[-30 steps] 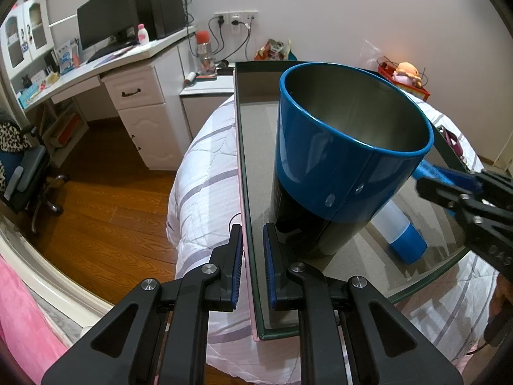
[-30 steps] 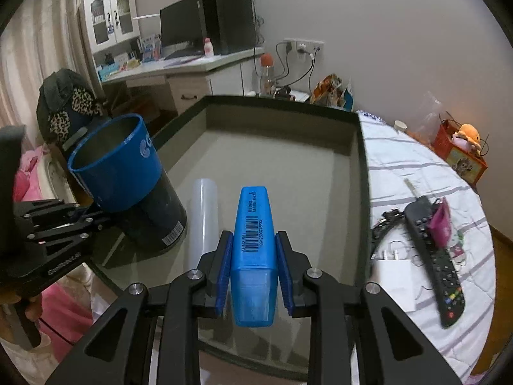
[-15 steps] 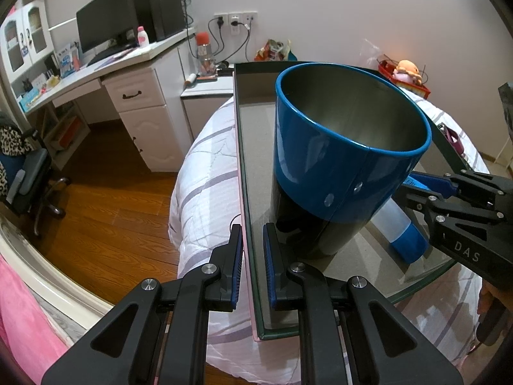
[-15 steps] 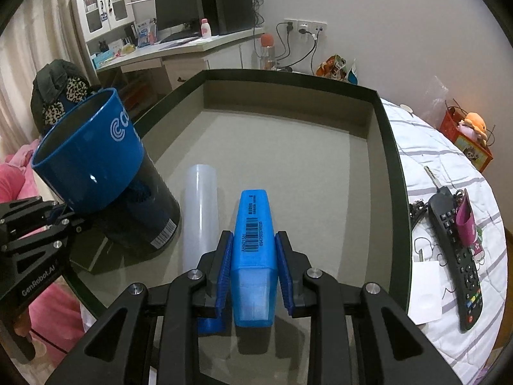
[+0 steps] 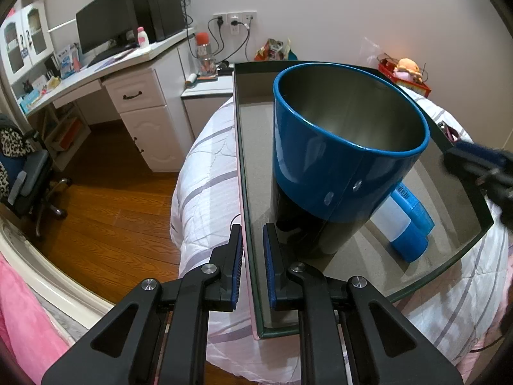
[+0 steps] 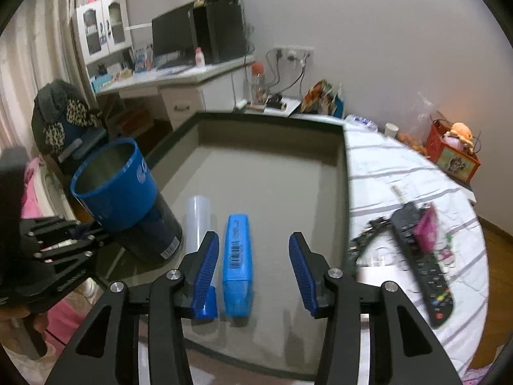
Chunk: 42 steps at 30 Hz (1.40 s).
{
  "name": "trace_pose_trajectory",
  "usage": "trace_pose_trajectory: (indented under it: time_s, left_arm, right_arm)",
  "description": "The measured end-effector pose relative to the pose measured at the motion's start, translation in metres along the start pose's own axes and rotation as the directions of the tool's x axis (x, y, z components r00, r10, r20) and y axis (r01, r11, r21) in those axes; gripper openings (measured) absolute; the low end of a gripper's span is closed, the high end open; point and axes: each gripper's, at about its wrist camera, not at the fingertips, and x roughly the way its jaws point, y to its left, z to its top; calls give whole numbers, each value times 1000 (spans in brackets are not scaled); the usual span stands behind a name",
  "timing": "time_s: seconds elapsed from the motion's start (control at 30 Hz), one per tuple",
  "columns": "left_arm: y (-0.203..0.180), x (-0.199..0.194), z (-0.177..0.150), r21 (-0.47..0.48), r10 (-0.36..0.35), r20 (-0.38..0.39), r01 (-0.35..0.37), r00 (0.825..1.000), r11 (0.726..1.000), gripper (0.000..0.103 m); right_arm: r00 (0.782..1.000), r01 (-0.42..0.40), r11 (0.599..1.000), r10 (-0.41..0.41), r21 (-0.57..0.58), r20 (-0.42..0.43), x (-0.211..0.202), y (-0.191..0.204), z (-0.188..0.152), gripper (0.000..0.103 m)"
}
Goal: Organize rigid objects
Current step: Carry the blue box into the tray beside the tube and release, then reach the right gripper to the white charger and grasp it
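Note:
A shallow dark-rimmed box (image 6: 345,192) lies on the bed. In it stand a blue and black metal cup (image 6: 128,195), a clear tube with a blue cap (image 6: 198,221) and a flat blue case (image 6: 238,256), lying side by side. My right gripper (image 6: 255,272) is open and raised above the blue case, empty. My left gripper (image 5: 251,266) is shut on the box's left wall (image 5: 245,192), right by the cup (image 5: 340,160). The tube (image 5: 399,224) and case (image 5: 416,205) show behind the cup.
A black remote (image 6: 423,256), a pink item and cables lie on the striped bedcover right of the box. A white desk (image 5: 128,73) with monitor stands at the back left, an office chair (image 5: 22,173) on the wooden floor.
My right gripper has opened and let go of the blue case, which now lies in the box beside the tube. The gripper has lifted and drawn back. My left gripper has not moved.

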Motion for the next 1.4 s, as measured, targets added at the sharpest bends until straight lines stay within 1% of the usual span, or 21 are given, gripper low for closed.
trace_pose_trajectory:
  time_s: [0.07, 0.17, 0.2, 0.3, 0.43, 0.57, 0.67, 0.87, 0.93, 1.03, 1.17, 1.2, 1.27, 1.4]
  left_arm:
    - [0, 0, -1, 0, 1, 0, -1, 1000, 1000, 11]
    - [0, 0, 0, -2, -1, -1, 1, 1000, 1000, 11]
    - [0, -1, -1, -3, -1, -1, 1, 1000, 1000, 11]
    - [1, -1, -1, -2, 1, -1, -1, 1000, 1000, 11]
    - [2, -1, -1, -3, 6, -2, -6, 1000, 1000, 11]
    - [3, 1, -2, -6, 2, -5, -2, 1000, 1000, 11]
    - [3, 1, -2, -5, 7, -5, -7, 1000, 1000, 11]
    - [3, 1, -3, 1, 15, -9, -15, 1000, 1000, 11]
    - [3, 1, -3, 0, 17, -8, -17, 1000, 1000, 11]
    - [4, 1, -4, 2, 20, -8, -20, 1000, 1000, 11]
    - [3, 1, -4, 5, 28, -8, -28, 1000, 1000, 11]
    - [2, 1, -4, 7, 28, -9, -28, 1000, 1000, 11]
    - [2, 1, -3, 11, 36, -8, -36, 999, 999, 10]
    - [3, 2, -4, 17, 41, -11, -41, 999, 999, 10]
  right_arm:
    - [999, 12, 1000, -13, 16, 36, -17, -9, 0, 49]
    - [997, 20, 999, -22, 41, 71, -35, -21, -2, 60]
    - [996, 28, 998, -32, 50, 88, -43, -26, -4, 60]
    - [991, 71, 995, -79, 75, 107, -60, -43, -11, 60]
    - [986, 119, 983, -134, 136, 104, -74, -70, -27, 61]
    - [983, 154, 971, -169, 182, 67, -74, -92, -46, 61]
    - [987, 150, 969, -159, 199, 30, -64, -101, -57, 61]
    - [996, 88, 982, -86, 169, -24, -34, -101, -69, 61]
    - [997, 65, 986, -60, 155, -38, -23, -99, -66, 61]
    - [997, 66, 988, -58, 141, -54, -11, -98, -63, 61]
    - [997, 41, 991, -32, 130, -73, 5, -98, -60, 61]
    - [997, 29, 990, -20, 136, -68, 5, -100, -60, 61]
    - [997, 37, 988, -26, 148, -76, 9, -105, -60, 61]
    - [996, 25, 992, -13, 124, -92, 15, -108, -59, 60]
